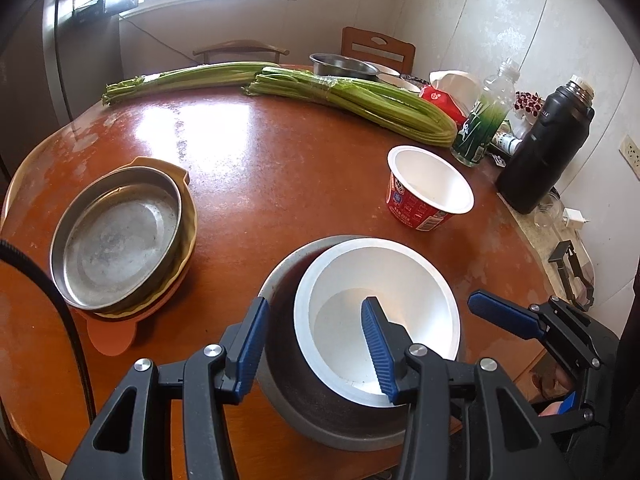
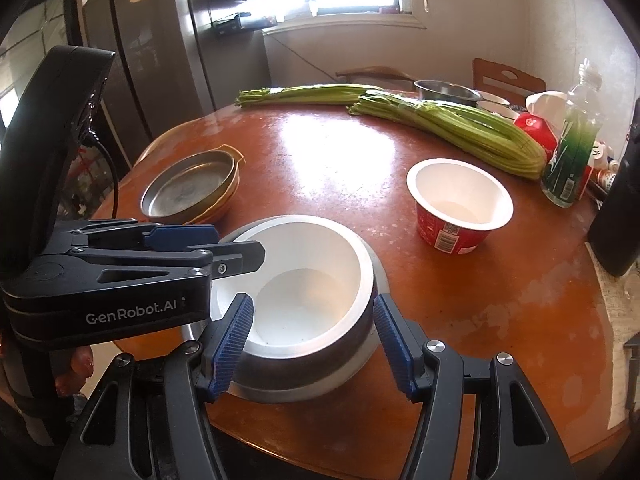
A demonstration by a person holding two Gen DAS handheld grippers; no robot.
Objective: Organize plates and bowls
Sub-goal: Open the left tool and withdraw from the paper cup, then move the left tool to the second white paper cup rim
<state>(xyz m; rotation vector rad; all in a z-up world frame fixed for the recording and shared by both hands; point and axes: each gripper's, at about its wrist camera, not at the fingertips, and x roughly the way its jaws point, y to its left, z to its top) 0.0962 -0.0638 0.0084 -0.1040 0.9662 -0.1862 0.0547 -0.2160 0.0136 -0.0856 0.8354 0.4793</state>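
A white bowl [image 1: 376, 320] is nested in a grey metal bowl [image 1: 280, 360] on the bench [image 1: 280, 160]. The left hand-held gripper [image 1: 316, 348] is clamped across the near walls of both bowls, one finger outside the metal bowl, the other inside the white one. The right hand-held gripper [image 2: 316, 344] is held apart around the same bowls; contact cannot be told. Beyond the left one, a metal pan [image 1: 116, 236] is stacked on plates.

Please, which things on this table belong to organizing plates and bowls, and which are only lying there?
Job: white bowl in steel bowl; metal pan on plates; red cup.
Lying about: celery, bottle, black flask.
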